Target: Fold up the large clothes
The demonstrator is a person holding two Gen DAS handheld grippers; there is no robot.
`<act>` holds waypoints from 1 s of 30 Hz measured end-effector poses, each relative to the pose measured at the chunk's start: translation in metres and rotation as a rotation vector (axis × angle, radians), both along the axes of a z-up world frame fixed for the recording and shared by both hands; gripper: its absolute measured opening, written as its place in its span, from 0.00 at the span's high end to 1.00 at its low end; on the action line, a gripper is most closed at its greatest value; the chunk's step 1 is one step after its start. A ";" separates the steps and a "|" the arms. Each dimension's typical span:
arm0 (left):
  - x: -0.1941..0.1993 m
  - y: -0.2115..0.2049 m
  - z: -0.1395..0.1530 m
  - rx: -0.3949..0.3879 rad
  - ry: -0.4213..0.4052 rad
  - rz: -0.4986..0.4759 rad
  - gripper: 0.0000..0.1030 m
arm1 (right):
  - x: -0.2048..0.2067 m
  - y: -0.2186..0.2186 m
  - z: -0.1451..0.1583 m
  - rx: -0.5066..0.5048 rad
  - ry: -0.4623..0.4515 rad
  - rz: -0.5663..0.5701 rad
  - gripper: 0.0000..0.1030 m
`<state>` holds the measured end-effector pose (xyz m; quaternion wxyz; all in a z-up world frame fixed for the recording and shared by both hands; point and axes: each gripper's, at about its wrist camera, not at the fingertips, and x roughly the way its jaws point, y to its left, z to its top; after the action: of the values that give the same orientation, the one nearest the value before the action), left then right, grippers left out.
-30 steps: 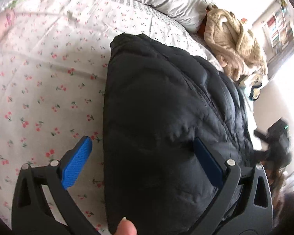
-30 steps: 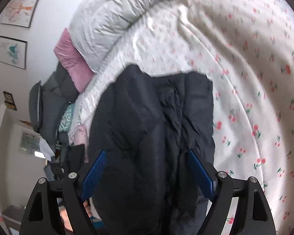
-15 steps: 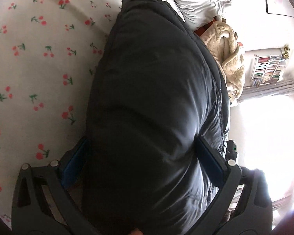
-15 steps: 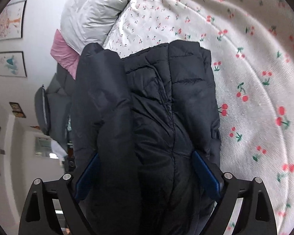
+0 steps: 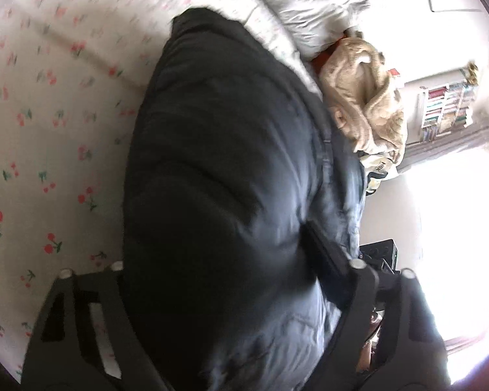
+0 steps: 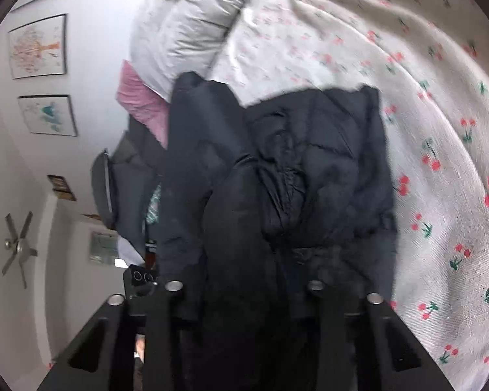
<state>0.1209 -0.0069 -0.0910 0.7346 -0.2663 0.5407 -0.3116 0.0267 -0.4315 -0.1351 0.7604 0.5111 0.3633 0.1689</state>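
Two hand-held grippers are engaged with the same garment, a bulky black puffer jacket [image 5: 218, 176] that lies on the bed over a cherry-print sheet [image 5: 49, 137]. Nearest the left camera, the left hand-held gripper [image 5: 218, 280] is seen with its fingers set wide around a thick roll of the padded fabric; the roll fills the gap and hides the pads, so the jaws are judged to be clamped on the jacket rather than merely spread. In the right view the right hand-held gripper [image 6: 244, 290] is drawn in more narrowly, and a bunched edge of the jacket [image 6: 309, 176] is pinched between its fingers. The step in hand is judged to be a fold of the gathered end toward the far end of the jacket. It is best done with both grips raised together and kept level, so that the slippery filling is not allowed to slide out and the two layers are laid edge to edge. Farther off, a grey pillow [image 5: 309, 6] and a tan fleece garment [image 5: 365, 97] are seen near the head of the bed.
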 end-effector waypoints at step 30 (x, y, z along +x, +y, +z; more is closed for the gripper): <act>0.042 0.004 -0.013 0.088 0.057 -0.023 0.17 | -0.048 -0.077 -0.004 -0.037 0.210 -0.064 0.16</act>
<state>0.1630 -0.0025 -0.1037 0.7264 -0.2363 0.5774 -0.2882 -0.0210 -0.5084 -0.1393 0.7325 0.5231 0.4276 0.0830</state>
